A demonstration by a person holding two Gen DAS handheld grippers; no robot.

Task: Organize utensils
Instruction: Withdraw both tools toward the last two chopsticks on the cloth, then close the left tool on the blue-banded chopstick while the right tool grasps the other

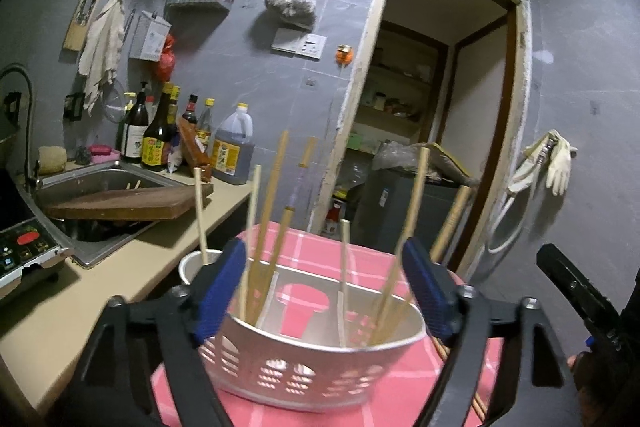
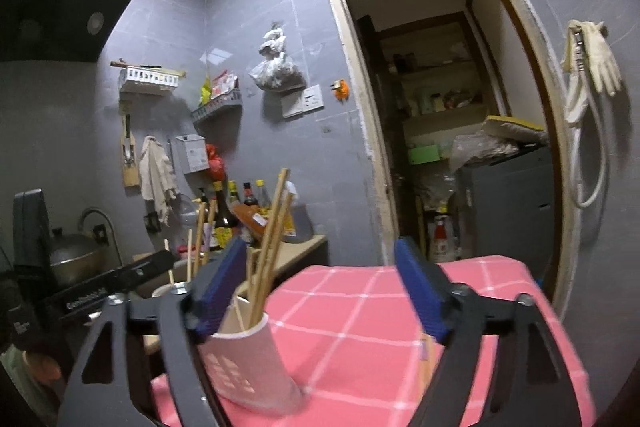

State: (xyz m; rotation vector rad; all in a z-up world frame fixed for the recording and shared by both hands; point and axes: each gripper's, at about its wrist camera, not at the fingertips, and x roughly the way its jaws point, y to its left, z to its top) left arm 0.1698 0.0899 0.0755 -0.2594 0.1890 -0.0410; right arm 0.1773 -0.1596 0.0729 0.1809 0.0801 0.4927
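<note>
Both tools are spread wide with nothing gripped. The left tool [image 1: 324,291] has its ribbed blue pads [image 1: 222,291] either side of the holder [image 1: 320,367], a curved grey metal caddy with punched slot holes and dividers inside. Thin wooden chopsticks [image 1: 404,227] stand tilted in its compartments. It sits on a desk with a pink checked cloth [image 2: 360,327]. The right tool [image 2: 320,291] hangs over the cloth, holder at its left pad.

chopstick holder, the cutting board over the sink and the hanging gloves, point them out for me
chopstick holder [image 1: 304,379], left wrist view, its perforated front wall
cutting board [image 1: 120,205], left wrist view, its top face
gloves [image 2: 598,61], right wrist view, the palm
</note>
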